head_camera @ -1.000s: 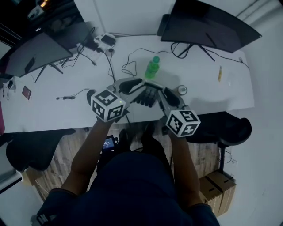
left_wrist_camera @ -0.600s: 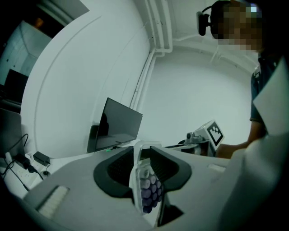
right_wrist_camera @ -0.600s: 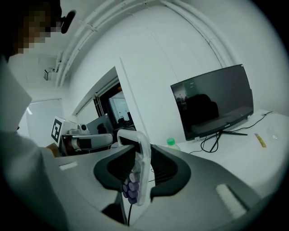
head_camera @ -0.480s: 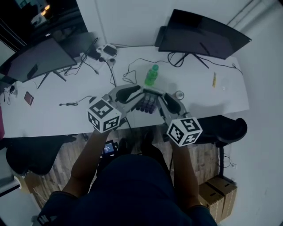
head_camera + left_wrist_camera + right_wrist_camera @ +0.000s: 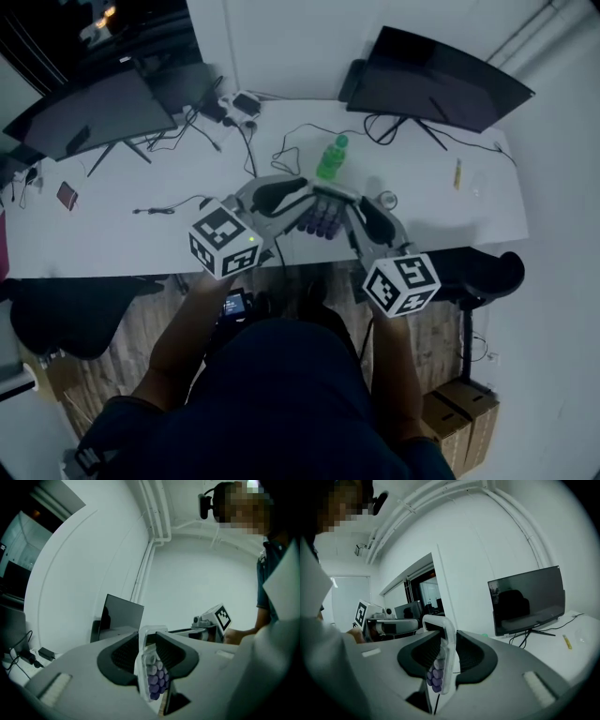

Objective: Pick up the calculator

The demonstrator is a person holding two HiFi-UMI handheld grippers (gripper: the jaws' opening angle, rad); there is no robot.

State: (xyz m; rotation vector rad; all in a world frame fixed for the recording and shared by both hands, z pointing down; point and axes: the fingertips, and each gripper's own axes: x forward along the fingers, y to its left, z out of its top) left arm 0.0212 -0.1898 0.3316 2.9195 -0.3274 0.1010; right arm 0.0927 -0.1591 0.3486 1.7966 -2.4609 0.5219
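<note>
A white calculator (image 5: 323,214) with purple and pale keys hangs above the near edge of the white desk (image 5: 122,239), held from both ends. My left gripper (image 5: 292,194) is shut on its left end, where the calculator (image 5: 151,672) stands edge-on between the dark pads. My right gripper (image 5: 354,204) is shut on the right end, the calculator (image 5: 440,663) again edge-on between the jaws. Each gripper's marker cube shows in the other's view.
A green bottle (image 5: 329,157) stands just behind the calculator. Two dark monitors (image 5: 436,80) (image 5: 89,112) sit at the back, with cables and a power strip (image 5: 246,103) between. A small round lid (image 5: 387,199), a yellow pen (image 5: 457,172), and a black chair (image 5: 483,272) lie to the right.
The view has shifted a little; both grippers stay shut on the calculator, which remains lifted just in front of the bottle.
</note>
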